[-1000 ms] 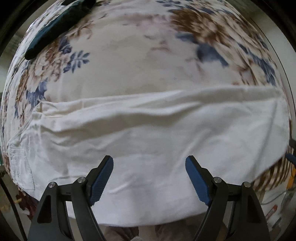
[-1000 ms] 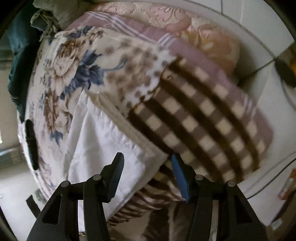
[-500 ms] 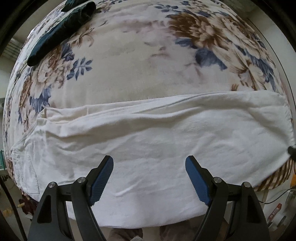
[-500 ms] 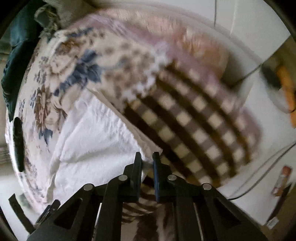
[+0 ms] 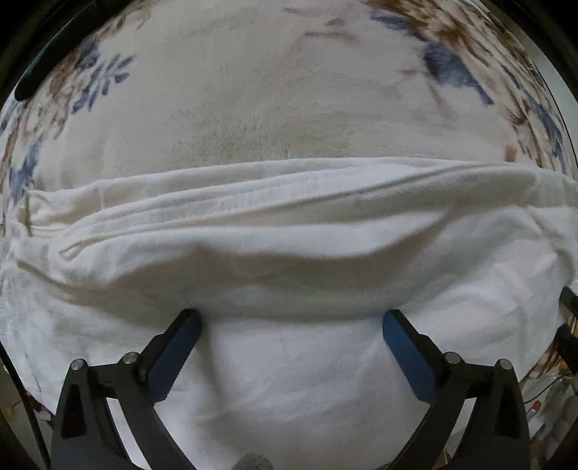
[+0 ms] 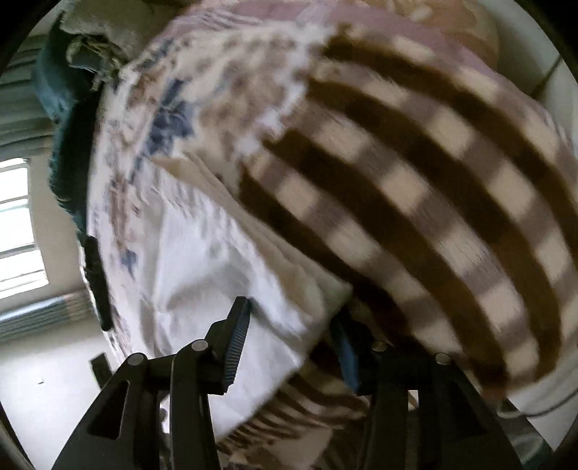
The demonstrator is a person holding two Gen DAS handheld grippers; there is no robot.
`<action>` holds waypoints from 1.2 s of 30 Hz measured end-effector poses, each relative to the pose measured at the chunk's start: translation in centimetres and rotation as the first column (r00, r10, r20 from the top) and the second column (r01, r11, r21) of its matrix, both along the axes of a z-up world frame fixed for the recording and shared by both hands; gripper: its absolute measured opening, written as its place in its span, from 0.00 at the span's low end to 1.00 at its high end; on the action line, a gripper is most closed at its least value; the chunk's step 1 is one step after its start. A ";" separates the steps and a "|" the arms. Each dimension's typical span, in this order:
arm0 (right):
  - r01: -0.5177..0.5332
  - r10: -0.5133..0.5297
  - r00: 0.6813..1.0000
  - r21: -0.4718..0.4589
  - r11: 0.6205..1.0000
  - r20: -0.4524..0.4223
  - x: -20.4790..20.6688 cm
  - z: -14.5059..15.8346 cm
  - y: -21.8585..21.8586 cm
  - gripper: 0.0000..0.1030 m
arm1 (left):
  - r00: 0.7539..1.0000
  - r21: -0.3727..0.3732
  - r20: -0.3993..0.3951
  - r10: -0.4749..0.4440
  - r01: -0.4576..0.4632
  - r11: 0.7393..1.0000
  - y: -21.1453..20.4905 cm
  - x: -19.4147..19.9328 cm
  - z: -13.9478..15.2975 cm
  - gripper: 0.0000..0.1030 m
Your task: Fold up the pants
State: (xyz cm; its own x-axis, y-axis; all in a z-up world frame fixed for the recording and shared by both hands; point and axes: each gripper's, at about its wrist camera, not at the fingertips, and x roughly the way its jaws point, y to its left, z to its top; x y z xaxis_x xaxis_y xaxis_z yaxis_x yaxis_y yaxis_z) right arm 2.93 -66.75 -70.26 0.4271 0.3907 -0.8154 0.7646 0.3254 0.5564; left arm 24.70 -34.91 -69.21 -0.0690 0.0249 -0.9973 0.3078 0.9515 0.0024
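Observation:
White pants [image 5: 289, 260] lie folded lengthwise across a floral bedspread [image 5: 271, 90], filling the lower half of the left wrist view. My left gripper [image 5: 290, 321] is open, its jaws spread wide just above the near layer of the cloth. In the right wrist view the pants [image 6: 202, 274] end at a corner next to a brown checked blanket [image 6: 415, 188]. My right gripper [image 6: 292, 318] is open around that corner, with cloth between the jaws. This view is blurred by motion.
A dark green cloth [image 6: 68, 119] lies at the far end of the bed. A dark flat object [image 6: 96, 278] rests on the bedspread near the bed's edge. A window [image 6: 18, 231] and pale floor [image 6: 47, 379] are at the left. A pink pillow [image 6: 451, 14] sits beyond the blanket.
My left gripper moved down and forward, close over the pants, staying open. My right gripper shut at the pants corner half a second ago and now stands open again around it.

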 end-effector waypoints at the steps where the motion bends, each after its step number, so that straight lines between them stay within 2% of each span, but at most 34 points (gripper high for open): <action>1: 0.004 -0.004 1.000 -0.002 1.000 0.012 0.0 0.1 0.1 0.48 | 1.000 -0.005 -0.003 0.015 -0.015 1.000 0.1 0.2 -0.1 1.00; 4: 0.031 -0.031 0.999 0.001 1.000 -0.018 -1.0 0.0 0.5 0.48 | 1.000 -0.001 -0.004 0.027 -0.027 1.000 1.1 0.8 -0.2 1.00; 6: 0.065 -0.065 0.998 0.030 0.997 -0.005 -2.3 -0.3 0.6 0.48 | 0.999 0.007 -0.002 0.032 -0.032 0.999 1.2 1.2 -0.2 1.00; 10: 0.118 -0.126 0.986 0.081 0.990 0.108 -2.6 -0.7 0.2 0.48 | 0.999 0.011 0.002 0.033 -0.033 0.999 0.0 1.4 -0.4 1.00; 12: 0.135 -0.155 0.965 0.106 0.985 0.210 -2.1 -0.1 -0.1 0.48 | 0.999 0.010 0.001 0.032 -0.032 0.999 0.8 0.5 -0.2 1.00; 15: 0.081 -0.113 0.949 0.120 0.989 0.294 0.1 0.1 0.2 0.48 | 0.999 0.008 -0.002 0.033 -0.033 0.999 0.7 0.3 0.0 1.00; 18: 0.028 -0.062 0.958 0.126 0.992 0.280 2.5 -1.4 0.9 0.48 | 0.999 0.007 0.004 0.033 -0.033 0.999 0.8 0.1 0.3 1.00; 21: 0.024 -0.055 0.961 0.116 0.993 0.272 4.1 -2.5 1.3 0.48 | 0.999 0.005 0.017 0.037 -0.037 0.999 1.0 -0.1 0.5 1.00; 22: 0.030 -0.055 0.962 0.100 0.995 0.268 4.4 -2.4 1.3 0.39 | 0.999 0.003 0.021 0.039 -0.039 0.999 1.1 -0.2 0.5 1.00; 23: 0.033 -0.047 0.967 0.061 0.998 0.251 4.6 -2.0 1.5 0.20 | 0.999 0.002 0.026 0.040 -0.040 0.999 1.1 -0.3 0.5 1.00; 25: 0.041 -0.045 0.972 0.023 0.999 0.232 5.0 -1.2 1.7 0.11 | 0.999 0.001 0.012 0.031 -0.031 1.000 1.1 -0.3 0.6 1.00; 27: 0.065 -0.058 0.977 -0.029 0.997 0.207 4.9 0.1 1.9 0.10 | 0.999 0.010 0.008 0.036 -0.036 0.999 1.2 -0.1 1.4 1.00; 29: 0.050 -0.038 0.982 -0.062 0.997 0.186 5.3 1.0 2.3 0.09 | 0.997 0.117 0.065 0.052 -0.059 0.991 1.8 0.0 2.9 1.00; 32: 0.002 0.013 0.992 -0.119 0.993 0.126 6.7 3.2 3.5 0.09 | 0.990 0.137 0.089 0.108 -0.119 0.983 3.4 0.3 4.5 1.00; 36: -0.060 0.084 0.990 -0.201 0.978 0.115 8.4 7.6 6.6 0.09 | 0.988 0.181 0.125 0.086 -0.108 0.978 5.6 0.3 6.1 1.00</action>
State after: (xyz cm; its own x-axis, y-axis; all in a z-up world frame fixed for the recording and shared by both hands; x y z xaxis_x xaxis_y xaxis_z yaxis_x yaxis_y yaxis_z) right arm 11.30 -60.15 -62.61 0.5048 0.2615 -0.8227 0.6652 0.4895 0.5638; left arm 24.98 -29.34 -63.08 0.0354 0.2100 -0.9771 0.2016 0.9561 0.2127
